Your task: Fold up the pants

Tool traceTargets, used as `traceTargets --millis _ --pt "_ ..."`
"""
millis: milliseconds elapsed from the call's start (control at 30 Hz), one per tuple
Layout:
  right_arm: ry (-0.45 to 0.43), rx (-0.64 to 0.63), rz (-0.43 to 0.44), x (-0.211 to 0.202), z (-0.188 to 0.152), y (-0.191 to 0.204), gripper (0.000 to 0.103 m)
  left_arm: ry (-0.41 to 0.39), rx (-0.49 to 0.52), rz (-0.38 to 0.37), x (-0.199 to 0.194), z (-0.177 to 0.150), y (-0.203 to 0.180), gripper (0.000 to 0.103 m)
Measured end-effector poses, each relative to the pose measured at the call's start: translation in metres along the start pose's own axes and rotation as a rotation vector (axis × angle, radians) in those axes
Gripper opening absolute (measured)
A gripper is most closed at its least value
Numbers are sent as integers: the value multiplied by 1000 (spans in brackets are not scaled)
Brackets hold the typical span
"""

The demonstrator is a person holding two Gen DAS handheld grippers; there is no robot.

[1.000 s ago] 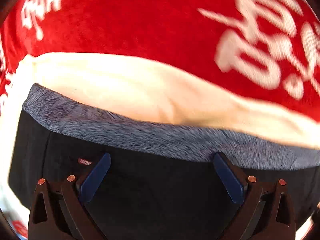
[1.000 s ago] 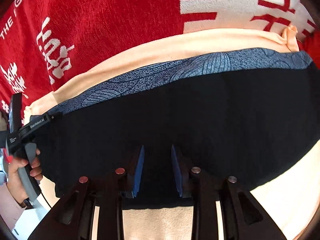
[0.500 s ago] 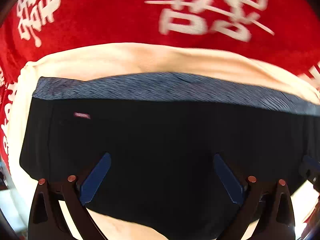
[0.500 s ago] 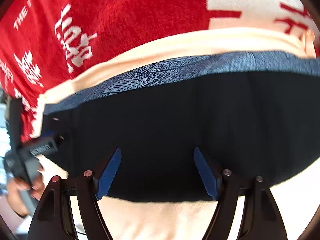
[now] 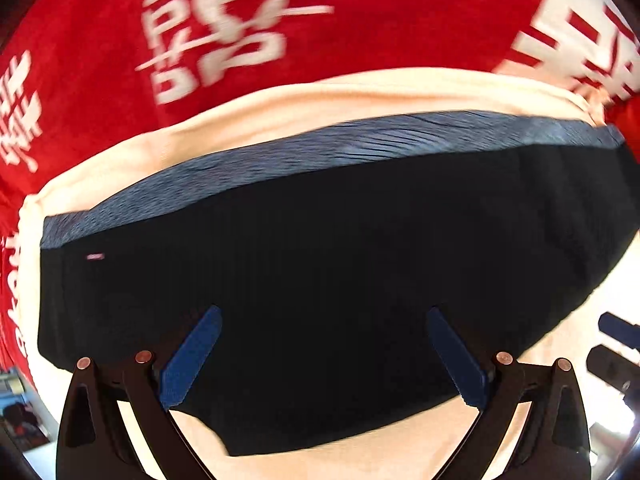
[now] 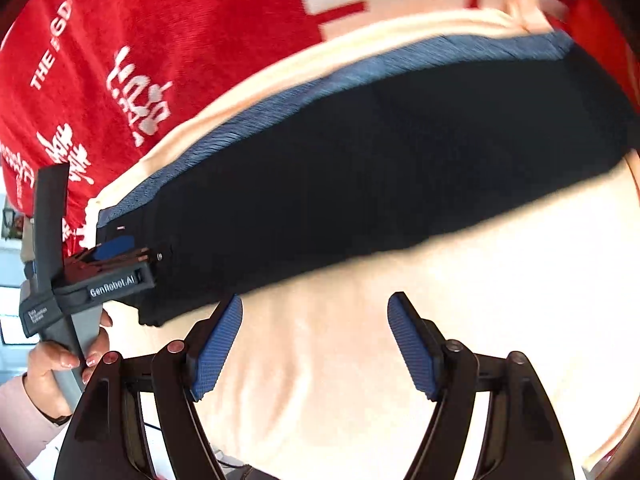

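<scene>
The black pants (image 5: pixel 320 260) lie folded into a flat wide band with a blue-grey patterned waistband (image 5: pixel 360 140) along the far edge, on a cream cloth (image 5: pixel 280 96). My left gripper (image 5: pixel 322 354) is open, its fingers over the pants' near edge, holding nothing. In the right wrist view the pants (image 6: pixel 360 168) lie further off. My right gripper (image 6: pixel 314 346) is open over bare cream cloth (image 6: pixel 440 288), clear of the pants. The left gripper also shows in the right wrist view (image 6: pixel 116 254) at the pants' left end.
A red cloth with white lettering (image 5: pixel 360 12) covers the surface beyond the cream cloth; it also shows in the right wrist view (image 6: pixel 180 32). A hand (image 6: pixel 60 356) holds the left gripper's handle. Part of the right gripper (image 5: pixel 612 344) shows at the left wrist view's right edge.
My right gripper opened, let go of the pants and pulled back off them onto the cream cloth. My left gripper stayed open and drew back, showing more of the pants.
</scene>
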State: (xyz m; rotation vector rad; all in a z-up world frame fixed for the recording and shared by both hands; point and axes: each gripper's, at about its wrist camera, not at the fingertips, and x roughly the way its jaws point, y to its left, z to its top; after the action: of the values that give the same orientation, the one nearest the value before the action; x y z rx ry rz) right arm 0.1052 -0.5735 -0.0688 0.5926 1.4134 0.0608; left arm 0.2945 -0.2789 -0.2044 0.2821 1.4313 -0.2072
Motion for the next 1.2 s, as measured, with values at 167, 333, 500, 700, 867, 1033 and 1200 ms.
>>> traceTargets --millis 167,333,500,700,867,1033,1200 --pt "-17 71 3 -12 -13 -35 78 1 51 -8 1 5 -45 103" --pt "-54 140 26 -26 -18 -69 78 -1 85 -17 0 16 -100 103" --pt "-100 189 36 -39 -12 -95 78 -8 114 -27 -14 35 -163 103" --pt "-165 277 51 -53 -4 -129 78 -18 132 -36 -11 58 -227 103" --pt "-236 404 106 -64 -2 -165 78 -41 141 1 7 68 -263 103" --pt "-301 468 122 -69 8 -182 78 -51 126 -21 5 67 -273 103" --pt "-346 476 117 -57 35 -193 62 -52 138 -4 5 66 -274 103"
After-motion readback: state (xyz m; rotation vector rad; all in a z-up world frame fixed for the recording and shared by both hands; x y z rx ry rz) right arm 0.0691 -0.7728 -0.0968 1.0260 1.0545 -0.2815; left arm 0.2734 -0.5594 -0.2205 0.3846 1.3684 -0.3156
